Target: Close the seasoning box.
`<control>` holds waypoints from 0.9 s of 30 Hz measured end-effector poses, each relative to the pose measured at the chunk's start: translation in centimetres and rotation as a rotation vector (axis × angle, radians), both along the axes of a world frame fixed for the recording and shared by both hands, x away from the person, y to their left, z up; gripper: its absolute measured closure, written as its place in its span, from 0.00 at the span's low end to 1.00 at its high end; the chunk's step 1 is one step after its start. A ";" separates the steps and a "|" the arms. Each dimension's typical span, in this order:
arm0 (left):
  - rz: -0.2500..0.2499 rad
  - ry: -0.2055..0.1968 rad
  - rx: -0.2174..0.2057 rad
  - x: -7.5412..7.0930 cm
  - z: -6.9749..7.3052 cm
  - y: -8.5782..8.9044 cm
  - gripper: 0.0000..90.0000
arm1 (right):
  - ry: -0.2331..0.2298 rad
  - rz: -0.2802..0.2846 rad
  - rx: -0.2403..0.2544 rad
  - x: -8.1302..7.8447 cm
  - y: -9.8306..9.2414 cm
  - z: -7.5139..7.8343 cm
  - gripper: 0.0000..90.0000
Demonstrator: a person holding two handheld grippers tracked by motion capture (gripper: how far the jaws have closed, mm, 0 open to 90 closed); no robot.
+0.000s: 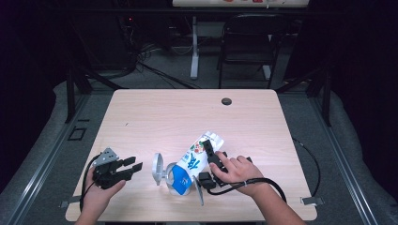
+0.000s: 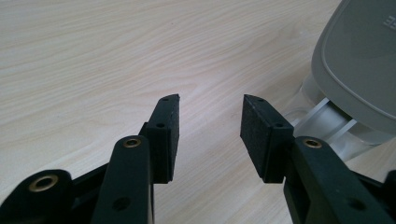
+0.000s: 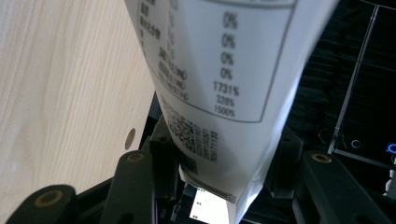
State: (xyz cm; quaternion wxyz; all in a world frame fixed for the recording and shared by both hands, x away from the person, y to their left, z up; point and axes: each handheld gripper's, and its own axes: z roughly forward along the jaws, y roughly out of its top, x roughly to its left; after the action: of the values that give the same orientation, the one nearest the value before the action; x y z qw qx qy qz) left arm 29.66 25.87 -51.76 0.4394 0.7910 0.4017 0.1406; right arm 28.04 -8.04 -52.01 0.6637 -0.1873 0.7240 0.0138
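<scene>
spanning most of the high view, the pale wooden table (image 1: 155,112) carries everything near its front edge. a blue-and-white pouch (image 1: 193,163) lies tilted there, its blue end resting in a clear container (image 1: 177,180) whose grey lid (image 1: 157,168) stands open on the left. the right gripper (image 1: 210,161) has its jaws clamped on the pouch's white upper part. the left gripper (image 1: 133,165) rests on the table just left of the lid, jaws wide apart with nothing between them.
</scene>
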 end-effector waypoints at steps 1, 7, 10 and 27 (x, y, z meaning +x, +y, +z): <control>0.000 0.000 0.000 0.0 0.0 0.0 0.64 | -0.002 0.001 -0.001 0.0 0.0 0.0 0.62; 0.001 -0.001 -0.001 0.0 0.0 0.0 0.64 | -0.002 0.001 -0.001 0.0 0.0 0.0 0.62; 0.003 -0.004 -0.004 0.0 0.0 0.0 0.64 | -0.001 0.001 -0.002 0.0 0.0 0.0 0.62; 0.001 -0.001 -0.001 0.0 0.0 0.0 0.64 | -0.011 0.004 -0.010 0.0 0.0 -0.1 0.63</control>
State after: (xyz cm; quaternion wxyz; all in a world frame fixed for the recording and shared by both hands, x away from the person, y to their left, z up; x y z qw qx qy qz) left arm 29.66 25.86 -51.74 0.4401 0.7904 0.4020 0.1412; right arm 28.02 -8.05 -52.11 0.6668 -0.1921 0.7200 0.0105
